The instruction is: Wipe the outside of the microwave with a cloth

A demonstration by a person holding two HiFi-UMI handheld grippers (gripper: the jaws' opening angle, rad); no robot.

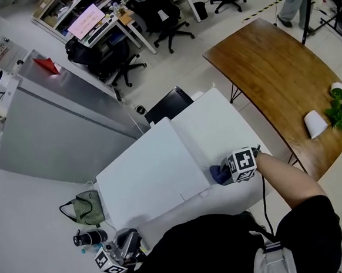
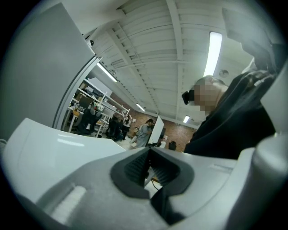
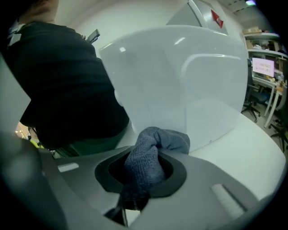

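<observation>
The microwave [image 1: 150, 172] is a white box seen from above in the head view; its white shell [image 3: 180, 85] fills the right gripper view. A blue-grey cloth [image 1: 220, 174] lies bunched on its top near the right edge. My right gripper [image 1: 230, 170] is shut on that cloth [image 3: 153, 152], which bulges out past the jaws [image 3: 144, 173] against the white surface. My left gripper [image 1: 121, 250] hangs low at the front left, off the microwave. In its own view the left gripper [image 2: 148, 168] points up toward the ceiling, its ribbed pads together with nothing between them.
A curved wooden table [image 1: 282, 71] stands to the right with a white cup [image 1: 315, 123] and a green plant [image 1: 339, 114]. A grey metal cabinet [image 1: 60, 124] stands at the left. A green bag [image 1: 89, 208] lies on the floor. Office chairs [image 1: 168, 21] stand behind.
</observation>
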